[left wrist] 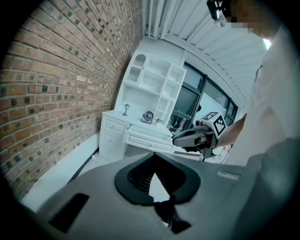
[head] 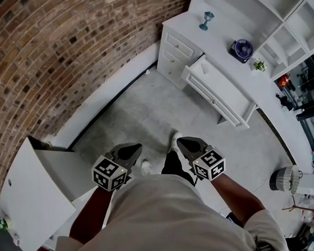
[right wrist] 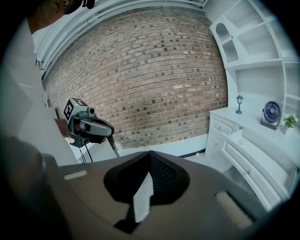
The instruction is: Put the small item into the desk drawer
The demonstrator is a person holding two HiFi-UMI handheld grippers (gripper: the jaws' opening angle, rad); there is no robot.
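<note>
Head view: both tongs are held low over the floor (head: 147, 109), side by side, with nothing in either.
- Left tongs (head: 136, 146): tips pressed together. The left gripper view shows only floor through the wedge behind the tips.
- Right tongs (head: 181, 141): also pressed together and empty.

Item: the task does not say which one. The best candidate is the lantern (head: 206, 20), a small teal figure on the desk (head: 175, 24) top. It is well ahead of both tongs and a little right of the right pair. A fan (head: 243, 49) and a plant (head: 259, 64) stand further right on the same top. Both seem less likely, since the fan is bulkier.

Drawer (head: 221, 106): pulled out, ahead and right of the right tongs, and nearer to them than the lantern is.

Orientation: the lantern stands upright with its long axis vertical, head up and base on the desk. It is too small to tell which way any face turns.

Handling (judgement):
- Probably light and stiff.
- It has a narrow stem under a wider head, so it is likely top-heavy and easy to tip with a glancing touch.
- The material cannot be read, so treat it as fragile.
- Take hold across the stem just under the head, with the jaws level and closing from the sides. The head then stops it sliding down, and it hangs upright.
- The tongs must spread first.
- Set it down in the drawer rather than dropping it.
</note>
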